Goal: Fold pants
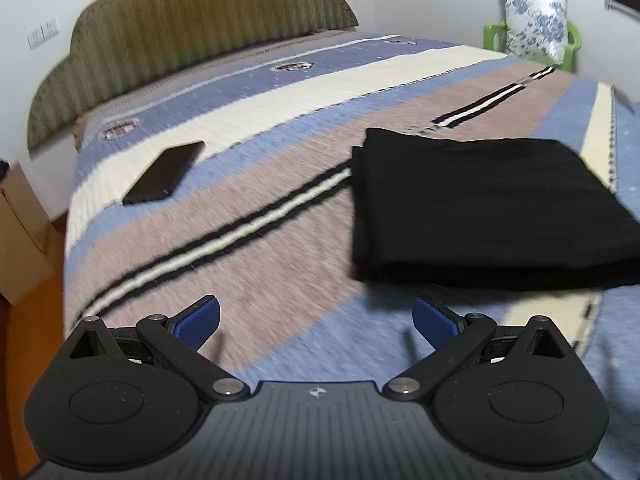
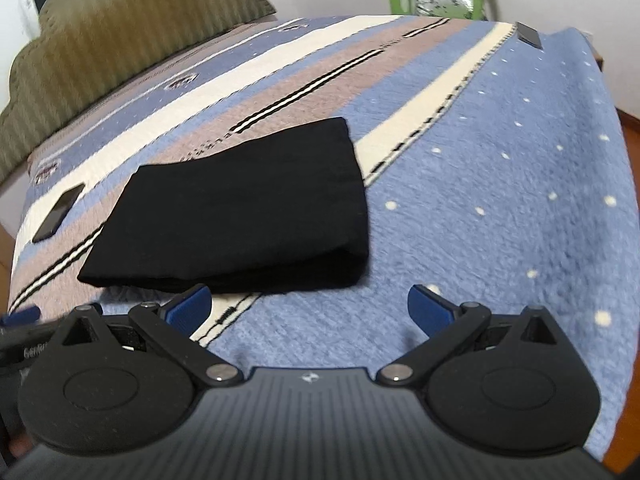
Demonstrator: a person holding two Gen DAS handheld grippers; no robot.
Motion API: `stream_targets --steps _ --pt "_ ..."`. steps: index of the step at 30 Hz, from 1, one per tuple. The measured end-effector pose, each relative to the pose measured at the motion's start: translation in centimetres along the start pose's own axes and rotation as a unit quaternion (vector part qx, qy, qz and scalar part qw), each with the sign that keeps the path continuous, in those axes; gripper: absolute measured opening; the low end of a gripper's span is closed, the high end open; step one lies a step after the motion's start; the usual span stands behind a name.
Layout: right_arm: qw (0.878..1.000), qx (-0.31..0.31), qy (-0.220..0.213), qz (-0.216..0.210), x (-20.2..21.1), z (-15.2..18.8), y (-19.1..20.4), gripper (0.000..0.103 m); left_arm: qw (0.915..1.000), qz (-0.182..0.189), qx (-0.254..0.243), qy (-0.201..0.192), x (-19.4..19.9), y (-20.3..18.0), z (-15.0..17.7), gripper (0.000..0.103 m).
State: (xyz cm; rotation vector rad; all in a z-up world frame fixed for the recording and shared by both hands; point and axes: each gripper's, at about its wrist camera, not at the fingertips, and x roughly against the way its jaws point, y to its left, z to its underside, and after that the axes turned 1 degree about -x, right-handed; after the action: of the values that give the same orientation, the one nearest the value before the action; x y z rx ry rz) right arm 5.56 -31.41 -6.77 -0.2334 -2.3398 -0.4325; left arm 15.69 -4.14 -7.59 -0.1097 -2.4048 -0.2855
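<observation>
The black pants (image 1: 480, 208) lie folded into a compact rectangle on the striped bedspread (image 1: 248, 168). In the left wrist view they are ahead and to the right. My left gripper (image 1: 316, 322) is open and empty, above the bed, short of the pants' near edge. In the right wrist view the pants (image 2: 240, 208) lie ahead and to the left. My right gripper (image 2: 309, 309) is open and empty, just short of the folded edge. Its left fingertip (image 2: 192, 306) is close to that edge, apart from it.
A black phone (image 1: 164, 172) lies on the bed to the left of the pants; it also shows in the right wrist view (image 2: 58, 212). A green padded headboard (image 1: 180, 32) stands behind. A green chair with a floral cushion (image 1: 536, 20) is at the far right. A small dark object (image 2: 528, 34) lies near the far bed edge.
</observation>
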Motion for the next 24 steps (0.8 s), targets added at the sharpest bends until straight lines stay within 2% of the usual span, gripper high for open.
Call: stream_targets --steps 4,9,12,16,20,23,24 --pt "1.000 0.019 0.002 -0.017 -0.5 0.0 1.6 0.103 0.9999 0.003 -0.010 -0.010 -0.8 0.5 -0.5 0.103" --pt "0.999 0.039 -0.007 -0.010 -0.7 0.8 3.1 0.103 0.9988 0.036 -0.020 -0.027 -1.7 0.5 -1.3 0.103" --pt "0.999 0.041 0.003 -0.010 -1.3 1.2 3.3 0.103 0.9993 0.013 -0.023 -0.026 -2.8 0.4 -1.8 0.103" --pt "0.999 0.043 0.008 -0.011 -1.8 1.7 3.5 0.103 0.9993 0.031 0.003 -0.019 -3.9 1.3 -2.3 0.103" --pt "0.999 0.043 0.011 -0.009 -2.1 2.0 3.5 0.103 0.9964 0.020 0.078 -0.028 -4.2 3.7 -2.5 0.103" --pt "0.999 0.033 0.015 -0.007 -2.4 2.1 3.1 0.103 0.9942 0.031 0.101 0.016 -5.7 4.6 -2.4 0.103" --pt "0.999 0.028 0.017 -0.006 -2.4 2.0 2.9 0.103 0.9937 0.033 0.106 0.017 -5.8 4.7 -2.3 0.103"
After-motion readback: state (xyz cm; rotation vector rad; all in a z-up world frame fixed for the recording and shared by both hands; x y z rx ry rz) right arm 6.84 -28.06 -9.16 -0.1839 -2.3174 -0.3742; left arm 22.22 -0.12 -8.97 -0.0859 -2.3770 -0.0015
